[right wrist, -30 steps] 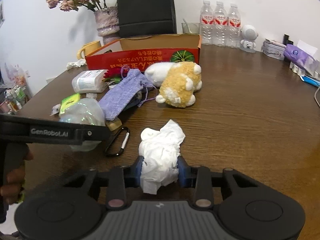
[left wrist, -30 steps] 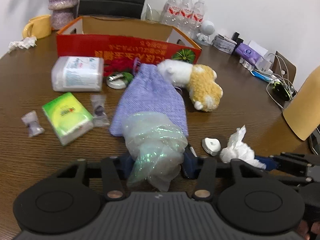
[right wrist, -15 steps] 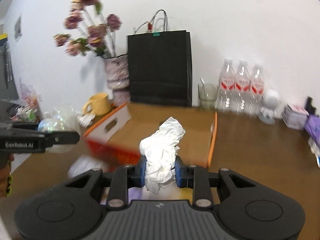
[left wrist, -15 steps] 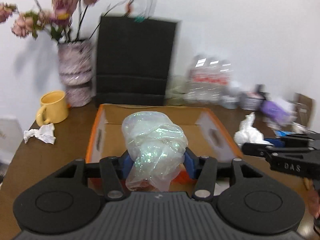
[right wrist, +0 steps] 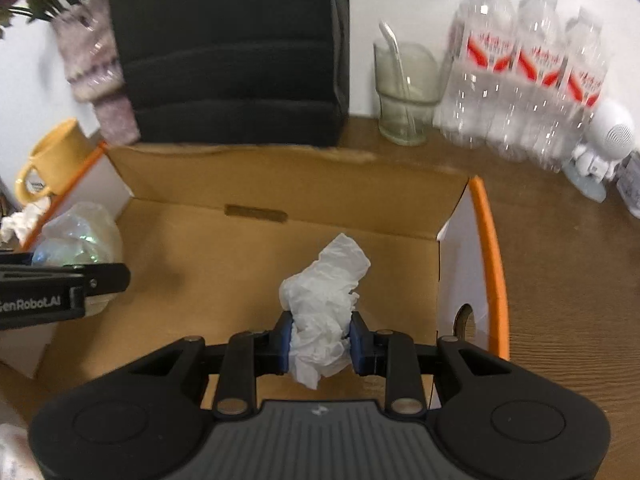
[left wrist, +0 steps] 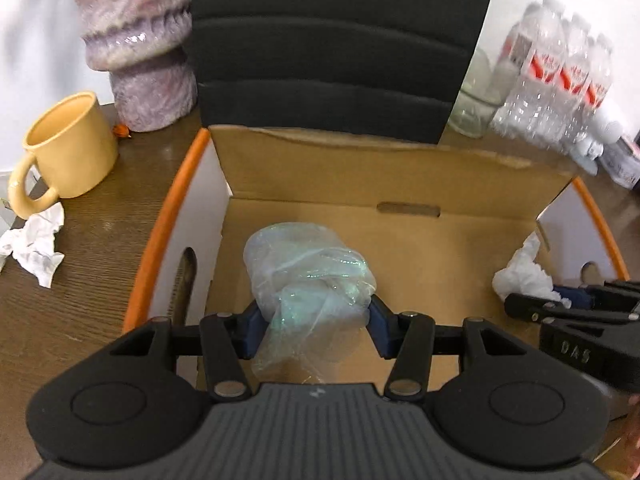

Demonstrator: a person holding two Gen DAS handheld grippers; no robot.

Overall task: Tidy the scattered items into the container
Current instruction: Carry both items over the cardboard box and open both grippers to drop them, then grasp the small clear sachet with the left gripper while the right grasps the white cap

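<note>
Nearest each camera, two pairs of tongs over the open cardboard box [left wrist: 400, 184], each loaded.
Left tongs [left wrist: 314, 330]: blue pads against a crumpled iridescent plastic bag [left wrist: 308, 276]; jaws have just been widening, the bag between them and not yet dropped. Side plate reads "GenRobot.AI" in the right view.
Right tongs [right wrist: 322, 340]: clamped on a wad of white tissue [right wrist: 324, 300], held above the box floor near its right wall. Side plate reads "DAS" in the left view.
Box interior: bare brown floor as far as visible; orange rim, hand-hole cut-outs in the walls.
Progress, judged: early; both items are above the container, neither released. One crumpled tissue [left wrist: 34, 242] remains on the wooden surface [left wrist: 80, 280] beside a yellow mug [left wrist: 64, 152]; other stray items cannot be seen from here.
Behind the box: black paper bag [right wrist: 228, 48], mottled vase [left wrist: 136, 40], glass tumbler [right wrist: 404, 92], three water bottles [right wrist: 524, 80] with red labels, writing blurred, white robot figurine [right wrist: 604, 140].
</note>
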